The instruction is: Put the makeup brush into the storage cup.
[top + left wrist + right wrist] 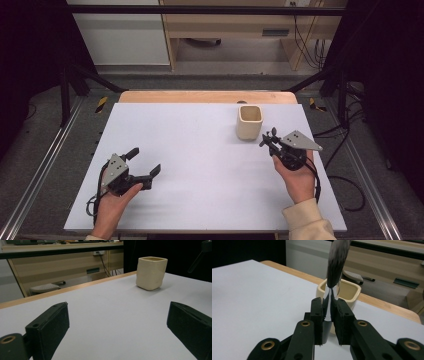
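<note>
A: What is the right gripper (329, 315) grasping?
B: A brush (336, 267), bristles up, just before the cream cup (249, 121) near the table's (200, 150) far right edge.
A: The left gripper (145, 162)?
B: Jaws are standing spread, nothing between.

In my right tongs (331, 315) I hold a brush (335, 267). It stands upright, with a shiny silver ferrule pinched between the two pads and a dark, soft tuft of bristles pointing up. Just behind the brush stands a cream cup (249, 121). The cup has a square shape with rounded corners, it is upright and its mouth is open to the top. The brush is near the cup, a little to the right of it, and does not touch it.
</note>
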A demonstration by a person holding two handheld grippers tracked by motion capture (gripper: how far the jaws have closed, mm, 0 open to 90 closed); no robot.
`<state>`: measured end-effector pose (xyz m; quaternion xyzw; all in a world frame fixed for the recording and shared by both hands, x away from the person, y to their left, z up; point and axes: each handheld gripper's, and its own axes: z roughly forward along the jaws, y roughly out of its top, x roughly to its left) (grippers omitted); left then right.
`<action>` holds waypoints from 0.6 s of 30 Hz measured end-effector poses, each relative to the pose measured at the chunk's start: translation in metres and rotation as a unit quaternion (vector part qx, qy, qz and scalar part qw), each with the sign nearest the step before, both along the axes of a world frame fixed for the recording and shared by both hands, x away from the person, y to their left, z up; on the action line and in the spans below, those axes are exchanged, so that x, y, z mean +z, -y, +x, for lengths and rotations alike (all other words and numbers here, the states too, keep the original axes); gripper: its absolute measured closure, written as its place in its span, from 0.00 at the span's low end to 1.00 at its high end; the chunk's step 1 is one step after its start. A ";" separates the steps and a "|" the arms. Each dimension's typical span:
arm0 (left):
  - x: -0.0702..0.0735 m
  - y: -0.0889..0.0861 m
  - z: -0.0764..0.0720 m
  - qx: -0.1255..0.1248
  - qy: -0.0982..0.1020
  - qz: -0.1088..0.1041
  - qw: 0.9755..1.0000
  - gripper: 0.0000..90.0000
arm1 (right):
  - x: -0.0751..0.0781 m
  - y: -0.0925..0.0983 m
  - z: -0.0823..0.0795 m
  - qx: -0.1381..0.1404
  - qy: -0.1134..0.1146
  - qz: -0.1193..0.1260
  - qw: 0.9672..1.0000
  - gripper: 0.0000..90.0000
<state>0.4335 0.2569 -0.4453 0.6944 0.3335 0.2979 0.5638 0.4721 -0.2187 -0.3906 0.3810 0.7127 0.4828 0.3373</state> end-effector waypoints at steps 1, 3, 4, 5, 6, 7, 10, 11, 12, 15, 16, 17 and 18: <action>0.000 0.000 0.000 0.001 0.000 0.000 1.000 0.04 | 0.002 0.001 0.001 -0.003 -0.002 -0.001 1.000 0.87; 0.000 -0.001 0.000 0.002 0.000 -0.001 1.000 0.04 | 0.008 0.002 0.006 -0.004 -0.005 -0.004 1.000 0.87; 0.000 -0.001 0.000 0.002 0.000 -0.001 1.000 0.04 | 0.011 0.002 0.007 -0.004 -0.005 -0.007 1.000 0.87; 0.000 -0.001 0.000 0.002 0.000 -0.001 1.000 0.04 | 0.013 0.002 0.008 -0.003 -0.005 -0.013 1.000 0.87; 0.000 -0.001 0.000 0.001 0.000 -0.001 1.000 0.04 | 0.022 0.003 0.012 -0.001 -0.003 -0.022 1.000 0.87; 0.000 0.000 0.000 0.001 0.000 0.000 1.000 0.04 | 0.022 0.003 0.012 -0.001 -0.003 -0.022 1.000 0.87; 0.000 0.000 -0.001 -0.002 -0.001 0.001 1.000 0.04 | 0.031 0.004 0.017 0.000 -0.004 -0.027 1.000 0.87; 0.000 0.000 -0.001 -0.002 -0.002 0.001 1.000 0.04 | 0.034 0.003 0.020 0.003 -0.005 -0.031 1.000 0.87; 0.000 0.000 -0.001 -0.002 -0.002 0.001 1.000 0.04 | 0.037 0.003 0.022 0.005 -0.005 -0.036 0.999 0.87; 0.000 0.000 -0.001 -0.003 -0.002 -0.002 1.000 0.04 | 0.043 0.003 0.028 0.008 -0.007 -0.043 0.999 0.87; 0.000 0.000 -0.001 -0.004 -0.002 -0.002 1.000 0.04 | 0.046 0.003 0.031 0.007 -0.007 -0.043 0.999 0.87; 0.000 0.000 -0.001 -0.004 -0.002 -0.002 1.000 0.04 | 0.048 0.003 0.033 0.008 -0.006 -0.042 0.999 0.87; 0.000 0.000 -0.001 -0.004 -0.002 -0.001 1.000 0.04 | 0.050 0.004 0.035 0.009 -0.006 -0.040 0.999 0.87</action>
